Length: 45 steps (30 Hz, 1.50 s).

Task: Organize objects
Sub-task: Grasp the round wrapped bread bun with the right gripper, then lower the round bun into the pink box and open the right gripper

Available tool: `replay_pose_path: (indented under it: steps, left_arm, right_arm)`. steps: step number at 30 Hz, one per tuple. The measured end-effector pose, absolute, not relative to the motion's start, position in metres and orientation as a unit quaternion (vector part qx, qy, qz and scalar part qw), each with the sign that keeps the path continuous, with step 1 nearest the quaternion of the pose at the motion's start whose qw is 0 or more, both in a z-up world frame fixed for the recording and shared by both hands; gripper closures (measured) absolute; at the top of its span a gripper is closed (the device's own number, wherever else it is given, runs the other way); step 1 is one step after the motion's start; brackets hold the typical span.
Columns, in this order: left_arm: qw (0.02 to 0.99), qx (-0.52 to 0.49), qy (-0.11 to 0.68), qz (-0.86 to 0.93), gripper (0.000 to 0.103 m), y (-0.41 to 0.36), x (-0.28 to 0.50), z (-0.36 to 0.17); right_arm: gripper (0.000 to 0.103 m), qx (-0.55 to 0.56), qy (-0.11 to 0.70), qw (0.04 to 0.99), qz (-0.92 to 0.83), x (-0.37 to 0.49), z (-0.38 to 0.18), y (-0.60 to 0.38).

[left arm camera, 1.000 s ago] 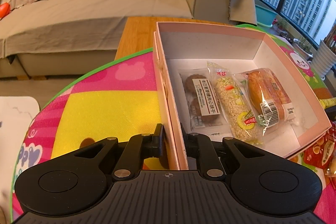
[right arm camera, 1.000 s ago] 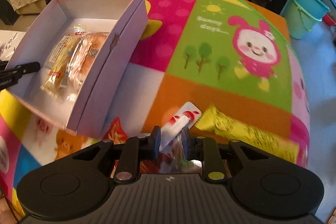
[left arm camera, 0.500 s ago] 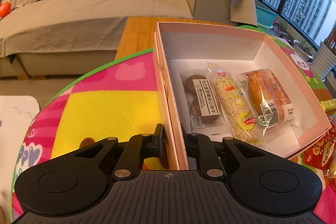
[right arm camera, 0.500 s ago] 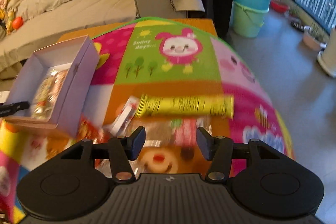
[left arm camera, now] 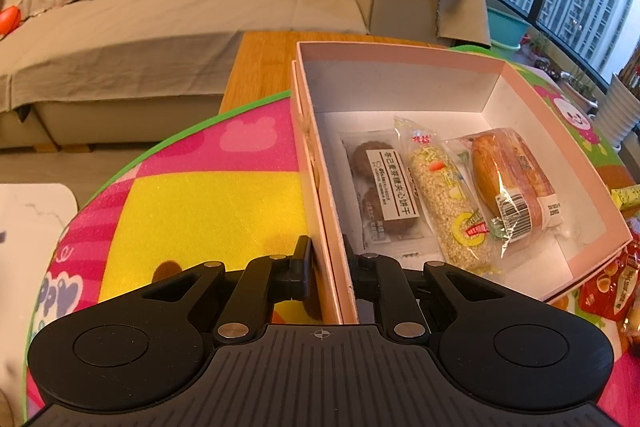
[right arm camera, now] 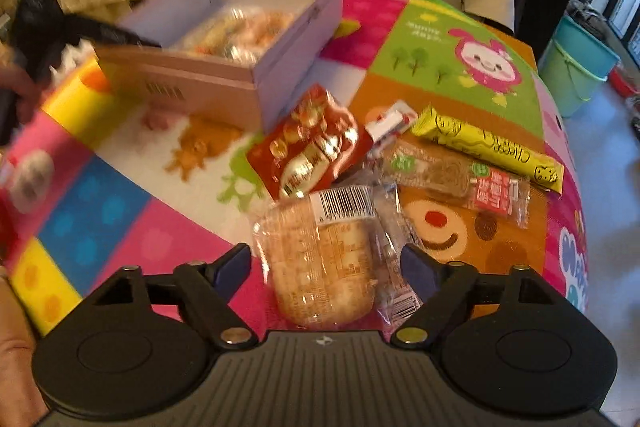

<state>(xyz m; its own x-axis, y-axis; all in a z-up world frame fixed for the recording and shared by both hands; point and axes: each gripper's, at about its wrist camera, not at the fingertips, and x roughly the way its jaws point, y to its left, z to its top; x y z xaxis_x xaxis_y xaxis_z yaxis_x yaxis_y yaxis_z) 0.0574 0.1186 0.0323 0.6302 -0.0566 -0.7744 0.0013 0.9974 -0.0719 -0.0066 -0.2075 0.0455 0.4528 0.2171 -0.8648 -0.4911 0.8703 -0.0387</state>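
While my left hand-held gripper (left arm camera: pixel 326 263) stays pinched tight on the near side wall of the open pink cardboard box (left arm camera: pixel 400 57), one finger sits outside the wall and the other inside it. That box rests on the bright cartoon-patterned play mat (left arm camera: pixel 200 203) that covers the worktop. Three wrapped snacks lie side by side on its white floor: a clear packet of round brown biscuits with a white label (left arm camera: pixel 382 187), a long puffed-rice bar in a clear printed wrapper (left arm camera: pixel 444 199) and a golden bread roll in a clear wrapper with a barcode (left arm camera: pixel 508 179). The biscuits lie nearest the wall I grip, the roll farthest from it, and the rice bar touches both.

My right hand-held gripper (right arm camera: pixel 326 269) is opening, its jaws apart on either side of a pale round cake in a clear wrapper (right arm camera: pixel 320 267) without pressing it. Beyond it on the mat lie a shiny red snack bag (right arm camera: pixel 316 143), a long yellow cheese stick packet (right arm camera: pixel 488 145) and a clear-wrapped brown bar with a red label (right arm camera: pixel 456 175), all loose outside the box, which stands just beside the red bag.
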Motion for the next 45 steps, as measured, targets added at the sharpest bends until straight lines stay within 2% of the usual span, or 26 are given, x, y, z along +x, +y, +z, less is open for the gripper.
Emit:
replay_pose_path:
  steps: [2,9,13,21,32,35,45]
  left_arm:
    - [0.902,-0.032,0.43,-0.017,0.088,0.119,0.057,0.032]
    - [0.903,-0.033,0.428,-0.016,0.088,0.119,0.056,0.032]
    - [0.903,-0.033,0.428,-0.016,0.088,0.119,0.056,0.032]
    - [0.903,-0.034,0.428,-0.017,0.088,0.119,0.056,0.032]
    - [0.903,-0.036,0.428,-0.02,0.088,0.12,0.057,0.032]
    - [0.903,-0.036,0.428,-0.021,0.088,0.12,0.057,0.032]
    - [0.903,-0.04,0.426,-0.021,0.088,0.12,0.057,0.031]
  right_arm:
    - [0.049,-0.158,0.482,0.838,0.2,-0.007,0.044,-0.203]
    - [0.05,-0.123,0.46,0.852,0.219,-0.021,0.078,-0.197]
    - [0.05,-0.103,0.417,0.869,0.247,-0.021,0.117,-0.187]
    - [0.05,-0.037,0.364,0.885,0.288,0.046,0.176,-0.137]
    - [0.05,0.055,0.462,0.843,0.27,0.156,0.136,-0.047]
    - [0.041,0.043,0.461,0.845,0.269,0.159,0.132,-0.035]
    - [0.036,0.04,0.457,0.843,0.281,0.14,0.14,-0.064]
